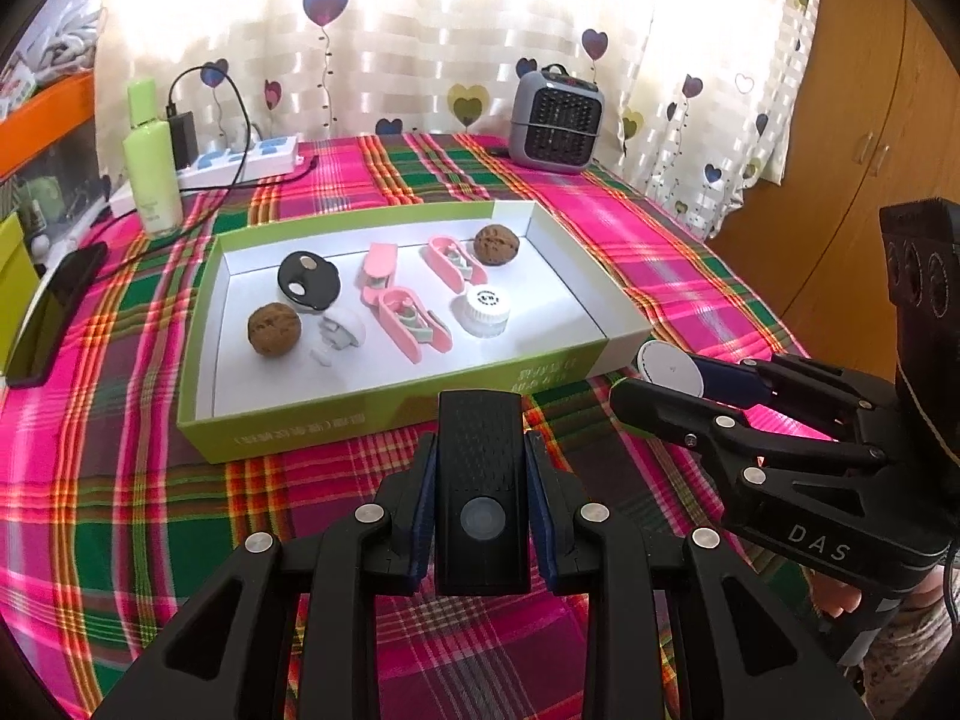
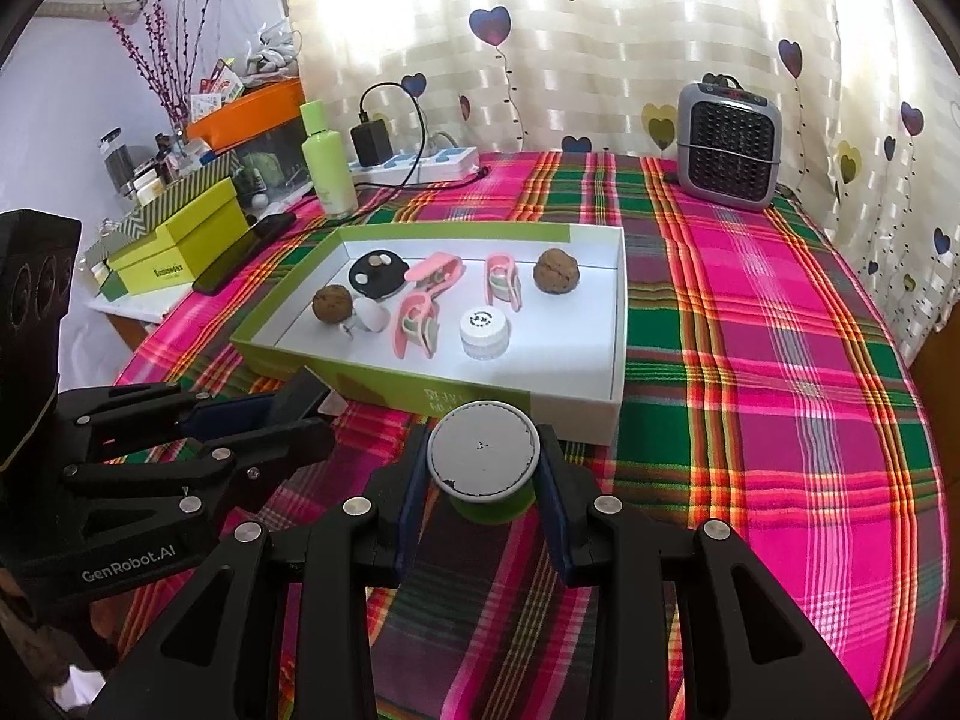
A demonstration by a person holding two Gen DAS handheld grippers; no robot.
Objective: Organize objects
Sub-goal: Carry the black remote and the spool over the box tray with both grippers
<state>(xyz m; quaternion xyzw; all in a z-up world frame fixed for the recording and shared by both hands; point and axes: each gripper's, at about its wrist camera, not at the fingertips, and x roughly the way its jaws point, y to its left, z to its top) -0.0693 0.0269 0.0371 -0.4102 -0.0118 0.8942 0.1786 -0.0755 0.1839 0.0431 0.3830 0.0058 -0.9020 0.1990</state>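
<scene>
Left gripper [image 1: 480, 492] is clamped on a black rectangular gadget [image 1: 479, 480] with a round lens-like button, pads tight against its sides, held above the plaid tablecloth [image 1: 120, 510] just in front of the green box [image 1: 384, 414]. Right gripper [image 2: 483, 510] is gripping a round white-topped, green-bodied spool [image 2: 485, 459], also just short of the box's near wall. Both grippers sit side by side, close but apart. Inside the box: two walnuts [image 1: 274, 329], three pink clips [image 1: 408, 321], a black disc [image 1: 309, 282], a small white jar [image 1: 487, 311], a white part [image 1: 341, 333]. Heater [image 1: 555, 119], green bottle [image 1: 151, 156], power strip [image 1: 240, 159] at the table's far edge.
</scene>
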